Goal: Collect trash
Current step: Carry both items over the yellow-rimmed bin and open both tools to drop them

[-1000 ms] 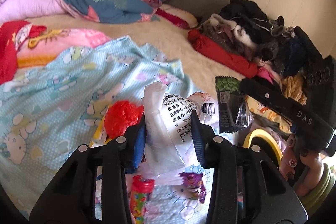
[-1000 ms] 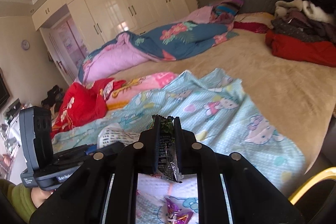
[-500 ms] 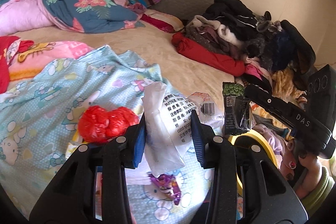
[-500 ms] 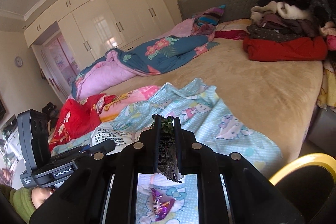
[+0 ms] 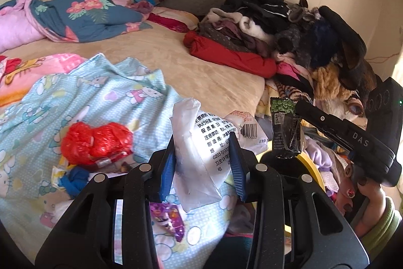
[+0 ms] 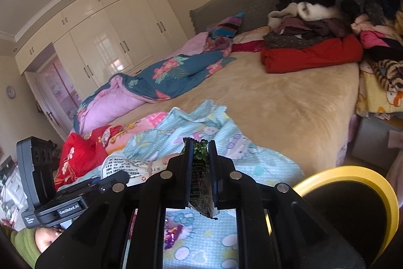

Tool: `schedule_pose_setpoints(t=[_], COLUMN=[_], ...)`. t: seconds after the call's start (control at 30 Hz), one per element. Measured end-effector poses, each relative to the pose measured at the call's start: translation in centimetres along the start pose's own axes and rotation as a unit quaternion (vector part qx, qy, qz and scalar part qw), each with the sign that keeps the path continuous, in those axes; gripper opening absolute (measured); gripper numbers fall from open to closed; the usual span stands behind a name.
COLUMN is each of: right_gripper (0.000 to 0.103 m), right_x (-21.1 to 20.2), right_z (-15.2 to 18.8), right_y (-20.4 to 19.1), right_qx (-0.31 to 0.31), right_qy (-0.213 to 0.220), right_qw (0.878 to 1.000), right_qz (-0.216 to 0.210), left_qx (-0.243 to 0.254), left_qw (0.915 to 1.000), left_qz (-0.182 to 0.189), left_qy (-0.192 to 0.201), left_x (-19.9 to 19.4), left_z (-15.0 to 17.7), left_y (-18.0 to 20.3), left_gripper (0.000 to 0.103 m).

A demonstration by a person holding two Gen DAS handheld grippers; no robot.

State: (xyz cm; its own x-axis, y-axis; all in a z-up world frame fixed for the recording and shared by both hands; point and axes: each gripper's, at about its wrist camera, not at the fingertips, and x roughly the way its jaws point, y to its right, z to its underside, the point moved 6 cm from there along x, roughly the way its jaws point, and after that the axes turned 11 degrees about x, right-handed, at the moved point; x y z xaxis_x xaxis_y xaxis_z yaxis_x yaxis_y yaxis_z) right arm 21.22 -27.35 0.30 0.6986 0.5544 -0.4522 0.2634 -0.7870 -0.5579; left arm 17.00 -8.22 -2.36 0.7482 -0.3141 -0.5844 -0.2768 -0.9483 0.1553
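My left gripper (image 5: 202,155) is shut on a white plastic wrapper (image 5: 201,143) with printed text, held above the light blue Hello Kitty sheet (image 5: 100,102). My right gripper (image 6: 200,155) is shut on a dark snack wrapper (image 6: 200,183) with a green top; the wrapper also shows in the left wrist view (image 5: 286,130), hanging over the yellow-rimmed black bin (image 6: 352,206). A red plastic bag (image 5: 95,140), a blue scrap (image 5: 74,183) and a purple candy wrapper (image 5: 167,218) lie on the sheet.
The bin's yellow rim also shows in the left wrist view (image 5: 312,170), by the bed's edge. A pile of clothes (image 5: 289,37) fills the bed's right side. A blue-pink quilt (image 5: 75,17) lies at the far left. Wardrobes (image 6: 105,42) stand behind.
Both grippers have swung right toward the bed's edge, each keeping its wrapper. The yellow-rimmed bin has come further into the right wrist view.
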Motion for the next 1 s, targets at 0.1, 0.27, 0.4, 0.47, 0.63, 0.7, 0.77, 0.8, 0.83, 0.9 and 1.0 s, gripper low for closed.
schedule_pose_setpoints(t=[0.1,0.27,0.4,0.47,0.63,0.7,0.77,0.8,0.83,0.9,1.0], right_gripper=[0.012,0.012,0.012,0.012,0.012,0.012,0.012,0.012,0.012,0.012,0.012], right_x=[-1.0,-2.5,-3.9,-4.5,-6.1,-6.7,-7.2,-7.5,-7.7,-8.1,-8.4], right_z=[0.0,0.2,0.4,0.4,0.4,0.4,0.4,0.5,0.6,0.8,1.1], right_y=[1.4,3.4,5.5,6.4,9.0,10.0,10.9,11.4,11.7,12.5,13.6], right_qx=[0.006,0.012,0.024,0.030,0.047,0.054,0.058,0.061,0.063,0.068,0.071], right_qy=[0.007,0.018,0.029,0.032,0.044,0.048,0.052,0.055,0.056,0.057,0.058], right_qw=[1.000,0.999,0.998,0.997,0.995,0.994,0.992,0.992,0.991,0.990,0.988], right_qz=[0.012,0.034,0.054,0.060,0.080,0.087,0.094,0.099,0.103,0.110,0.123], left_qx=[0.008,0.024,0.038,0.046,0.063,0.066,0.074,0.077,0.081,0.086,0.095], left_qw=[0.9999,0.9995,0.9986,0.9980,0.9964,0.9958,0.9947,0.9943,0.9936,0.9927,0.9911], left_qz=[0.008,0.018,0.029,0.033,0.043,0.047,0.053,0.055,0.059,0.062,0.067], left_qy=[-0.004,-0.014,-0.023,-0.027,-0.038,-0.042,-0.048,-0.050,-0.053,-0.057,-0.064], left_x=[0.4,1.1,1.8,2.1,2.9,3.2,3.5,3.6,3.9,4.2,4.7], left_z=[0.2,0.6,1.1,1.3,1.9,2.1,2.4,2.5,2.7,3.0,3.5], left_y=[1.2,3.2,4.9,5.6,7.3,8.0,8.8,9.1,9.5,10.2,11.0], left_gripper=[0.031,0.031,0.031,0.031,0.031,0.031,0.031,0.031,0.031,0.031,0.031])
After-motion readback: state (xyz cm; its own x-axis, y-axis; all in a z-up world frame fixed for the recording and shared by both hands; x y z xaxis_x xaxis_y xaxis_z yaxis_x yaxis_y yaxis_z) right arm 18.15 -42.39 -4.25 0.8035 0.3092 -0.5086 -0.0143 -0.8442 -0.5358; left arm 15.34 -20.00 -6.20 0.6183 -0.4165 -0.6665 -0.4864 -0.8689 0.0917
